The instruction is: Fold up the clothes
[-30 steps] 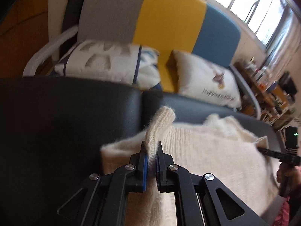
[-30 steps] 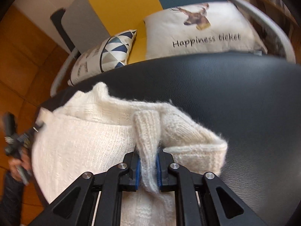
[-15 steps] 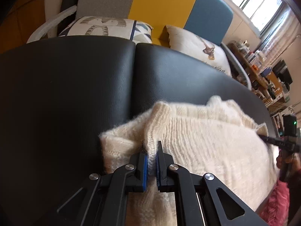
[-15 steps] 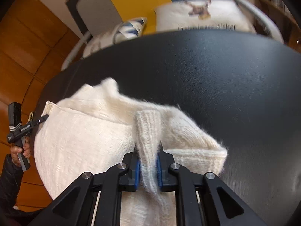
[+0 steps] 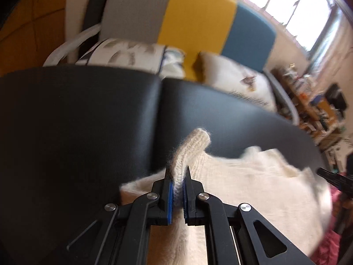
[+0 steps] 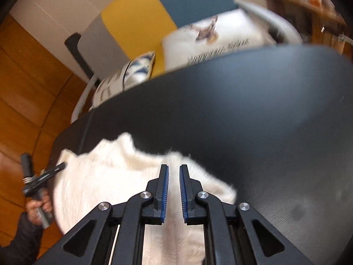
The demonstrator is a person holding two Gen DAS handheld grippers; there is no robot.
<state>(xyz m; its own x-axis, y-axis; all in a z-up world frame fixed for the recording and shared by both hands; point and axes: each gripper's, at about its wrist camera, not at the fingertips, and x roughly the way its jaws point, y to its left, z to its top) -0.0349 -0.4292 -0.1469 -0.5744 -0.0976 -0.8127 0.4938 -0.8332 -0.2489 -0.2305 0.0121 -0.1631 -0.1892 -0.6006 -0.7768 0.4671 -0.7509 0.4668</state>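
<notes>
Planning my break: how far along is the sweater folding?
Done: cream sweater lies on the black cushion, no neat fold yet. In hand: left gripper pinches a knit ridge; right gripper is closing its jaws, nothing between. Left: the folds themselves.

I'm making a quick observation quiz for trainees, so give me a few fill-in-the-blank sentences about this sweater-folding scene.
1. The left gripper is ____ on a raised fold of the cream sweater.
2. The cream sweater lies on a ____ padded surface.
3. The sofa back behind has three panels: grey, ____ and blue.

Missing words: shut; black; yellow.
</notes>
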